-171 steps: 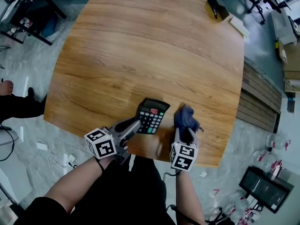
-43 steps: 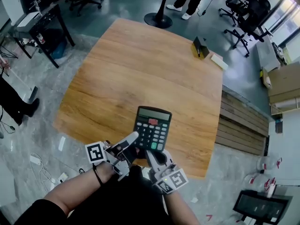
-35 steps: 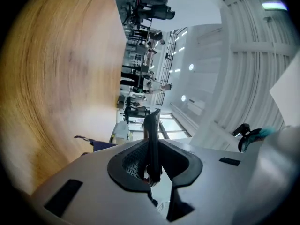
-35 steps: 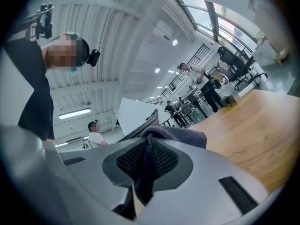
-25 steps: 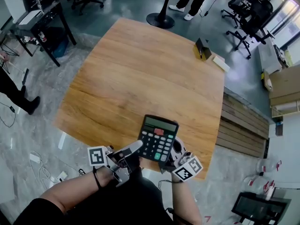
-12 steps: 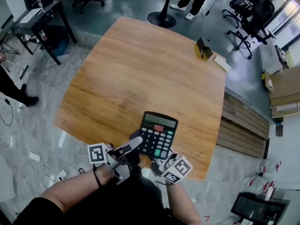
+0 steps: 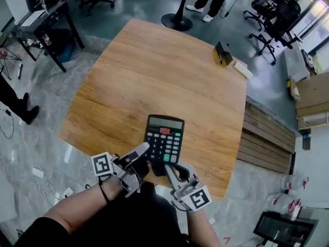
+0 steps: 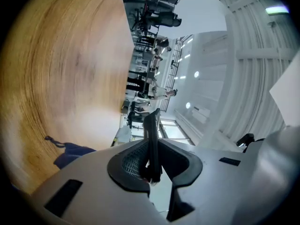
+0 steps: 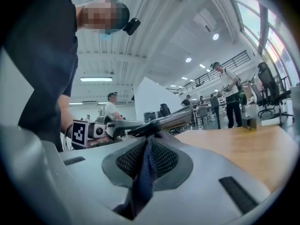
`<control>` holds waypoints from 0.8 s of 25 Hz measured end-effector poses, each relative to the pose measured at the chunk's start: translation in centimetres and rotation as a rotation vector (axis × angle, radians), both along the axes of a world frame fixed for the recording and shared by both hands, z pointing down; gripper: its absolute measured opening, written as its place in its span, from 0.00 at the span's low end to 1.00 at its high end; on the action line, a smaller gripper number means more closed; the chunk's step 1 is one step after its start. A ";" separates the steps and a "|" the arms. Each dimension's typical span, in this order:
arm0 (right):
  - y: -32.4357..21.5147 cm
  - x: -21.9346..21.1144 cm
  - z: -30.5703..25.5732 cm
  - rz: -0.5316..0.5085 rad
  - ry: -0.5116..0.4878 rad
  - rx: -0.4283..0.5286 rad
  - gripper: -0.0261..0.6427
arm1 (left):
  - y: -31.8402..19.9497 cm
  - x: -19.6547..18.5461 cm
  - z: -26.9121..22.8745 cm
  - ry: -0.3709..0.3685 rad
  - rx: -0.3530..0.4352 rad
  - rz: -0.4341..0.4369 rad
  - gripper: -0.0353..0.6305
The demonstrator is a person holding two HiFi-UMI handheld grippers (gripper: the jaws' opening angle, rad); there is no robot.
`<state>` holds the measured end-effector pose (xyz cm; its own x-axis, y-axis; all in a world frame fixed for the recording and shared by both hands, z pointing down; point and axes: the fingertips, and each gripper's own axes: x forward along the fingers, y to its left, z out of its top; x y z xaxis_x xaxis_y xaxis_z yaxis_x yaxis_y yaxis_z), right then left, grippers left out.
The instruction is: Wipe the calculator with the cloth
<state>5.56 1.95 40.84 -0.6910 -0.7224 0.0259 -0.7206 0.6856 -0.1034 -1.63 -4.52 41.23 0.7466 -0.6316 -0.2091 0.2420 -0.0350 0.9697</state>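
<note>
The left claw (image 7: 143, 153) was clamped on the bottom end of the black plastic calculator (image 7: 164, 137), holding it over the wooden worktop (image 7: 154, 71) by its near edge, and the right claw (image 7: 170, 168) was pinching the dark blue cloth (image 9: 143, 181) right underneath, so I'd guess wiping was mid-way, not done.

Overhead view of a wooden table (image 7: 154, 71). Most of its top is bare wood, open to a hand from the left, the far side and the middle. At the near edge the calculator (image 7: 164, 137), the left gripper (image 7: 145, 149) and the right gripper (image 7: 169, 168) crowd together, with little gap between them. A small dark box (image 7: 221, 52) and a white block (image 7: 243, 69) occupy the far right corner. A slatted wooden platform (image 7: 267, 133) borders the table's right side.
</note>
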 end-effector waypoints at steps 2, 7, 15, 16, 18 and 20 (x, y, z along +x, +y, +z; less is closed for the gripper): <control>-0.7 1.8 -0.3 0.073 0.034 0.032 0.10 | -0.1 -0.3 0.0 0.004 -0.007 -0.003 0.16; -3.5 5.4 -0.9 0.214 0.133 0.089 0.10 | 1.3 0.8 0.0 0.017 -0.016 0.042 0.16; -4.9 3.3 0.3 0.186 0.162 0.084 0.10 | 1.7 0.9 -0.3 0.035 -0.017 0.043 0.16; -4.5 2.1 0.5 0.150 0.170 0.089 0.10 | 1.7 0.8 -0.4 0.033 -0.014 0.044 0.16; -3.5 -0.6 1.0 0.070 0.191 0.098 0.10 | 1.9 1.0 -0.4 0.024 -0.007 0.053 0.16; -2.4 -2.8 1.3 0.005 0.193 0.100 0.10 | 2.0 1.3 -0.2 0.016 -0.005 0.058 0.16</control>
